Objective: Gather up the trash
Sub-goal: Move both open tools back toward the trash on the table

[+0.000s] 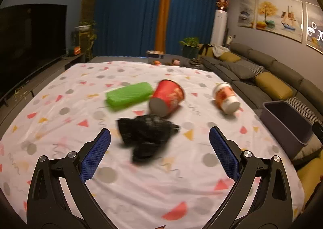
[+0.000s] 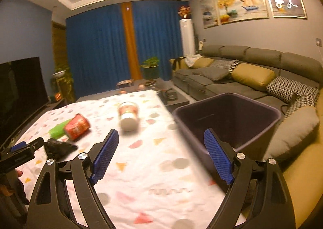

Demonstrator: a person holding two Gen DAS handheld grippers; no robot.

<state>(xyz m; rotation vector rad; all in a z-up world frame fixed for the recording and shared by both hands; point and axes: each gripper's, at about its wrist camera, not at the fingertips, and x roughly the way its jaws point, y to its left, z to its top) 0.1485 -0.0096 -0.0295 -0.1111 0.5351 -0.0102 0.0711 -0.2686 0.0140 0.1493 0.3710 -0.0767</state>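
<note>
On the patterned tablecloth (image 1: 60, 91) lie a crumpled black bag (image 1: 147, 138), a green foam block (image 1: 129, 95), a tipped red paper cup (image 1: 167, 97) and a tipped white and orange cup (image 1: 226, 97). My left gripper (image 1: 159, 130) is open, and the black bag lies just ahead of its blue pads without touching them. My right gripper (image 2: 161, 131) is open and holds nothing. It hovers over the table's right side, with the dark bin (image 2: 226, 95) just behind its right finger. From the right wrist I also see the white cup (image 2: 129, 116), red cup (image 2: 77, 126), black bag (image 2: 58, 148) and left gripper (image 2: 26, 146).
The purple-grey bin (image 1: 286, 122) stands off the table's right edge, beside a grey sofa (image 2: 242, 79) with yellow cushions. A large dark TV (image 1: 30, 39) runs along the left. Blue curtains and potted plants stand at the far end of the room.
</note>
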